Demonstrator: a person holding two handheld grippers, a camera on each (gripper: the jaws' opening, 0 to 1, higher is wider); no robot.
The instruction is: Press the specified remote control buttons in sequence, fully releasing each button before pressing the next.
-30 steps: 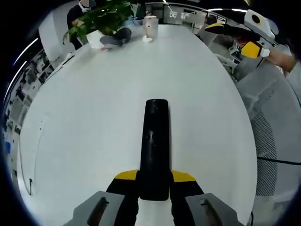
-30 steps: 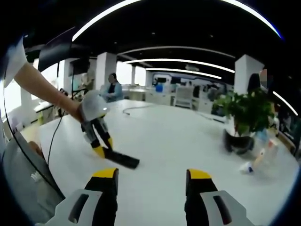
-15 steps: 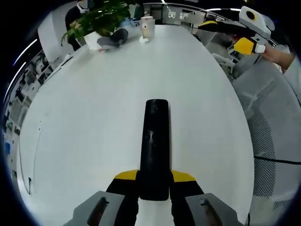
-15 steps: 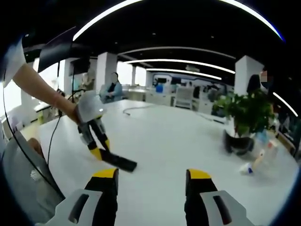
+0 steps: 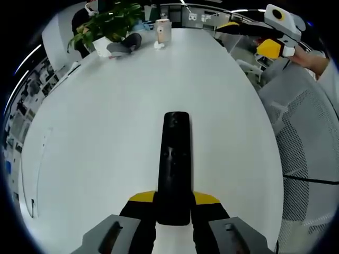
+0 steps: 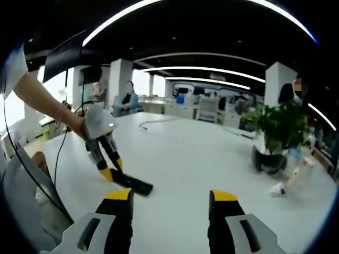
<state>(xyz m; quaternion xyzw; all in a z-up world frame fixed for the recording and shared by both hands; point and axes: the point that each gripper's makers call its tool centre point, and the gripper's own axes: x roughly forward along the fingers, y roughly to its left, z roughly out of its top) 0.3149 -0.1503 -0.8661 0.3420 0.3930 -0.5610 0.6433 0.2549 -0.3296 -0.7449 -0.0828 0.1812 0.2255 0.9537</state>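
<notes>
Black remote control clamped lengthwise in left gripper, over white table.

Right gripper spread wide, grasping nothing, 2 yellow-tipped jaws above the table. Beyond, left gripper with the remote tip on the tabletop; farther off, potted plant, small bottle.

The left gripper view is looking down close along its clamped remote control; the right gripper view is facing across the same white table (sharing the potted plant) from farther back.
</notes>
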